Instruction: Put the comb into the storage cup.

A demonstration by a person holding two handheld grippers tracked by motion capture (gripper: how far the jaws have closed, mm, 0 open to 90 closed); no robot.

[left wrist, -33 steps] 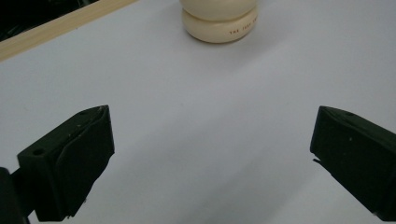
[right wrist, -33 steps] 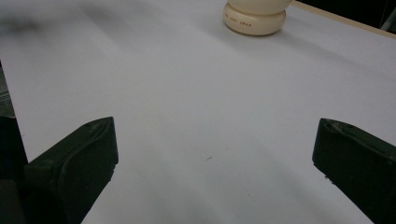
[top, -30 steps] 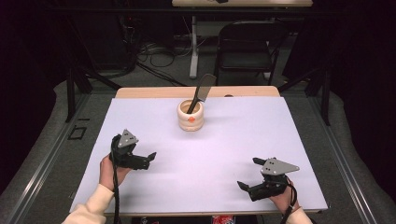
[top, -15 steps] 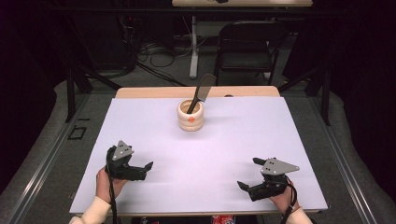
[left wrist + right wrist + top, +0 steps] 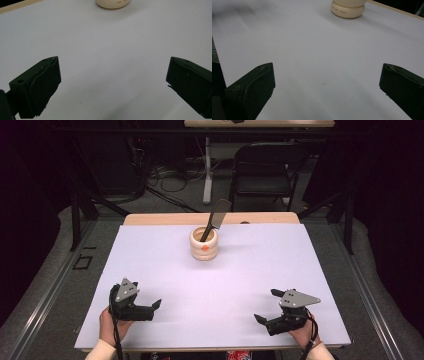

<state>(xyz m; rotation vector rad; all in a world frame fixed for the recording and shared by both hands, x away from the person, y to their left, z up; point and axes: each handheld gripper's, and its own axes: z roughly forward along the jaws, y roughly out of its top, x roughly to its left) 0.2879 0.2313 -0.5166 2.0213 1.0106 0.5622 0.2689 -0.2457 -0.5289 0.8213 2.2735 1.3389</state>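
A cream ribbed pot [image 5: 203, 245] stands on the white table cover, toward the far middle, with a dark flat-bladed utensil [image 5: 215, 219] leaning out of it. The pot's base shows at the top of the left gripper view [image 5: 113, 3] and of the right gripper view [image 5: 347, 9]. My left gripper [image 5: 150, 309] rests low near the front left edge, open, nothing between its jaws. My right gripper [image 5: 266, 307] sits near the front right edge, also open and empty. Both point toward the table's middle.
The white cover [image 5: 250, 270] lies on a wooden table whose far edge [image 5: 165, 219] shows bare. A black folding chair [image 5: 265, 165] and cables stand on the floor beyond. Metal rails run along both sides of the table.
My left gripper has drawn back toward the front edge of the table and slightly left. The right gripper and the pot have stayed put.
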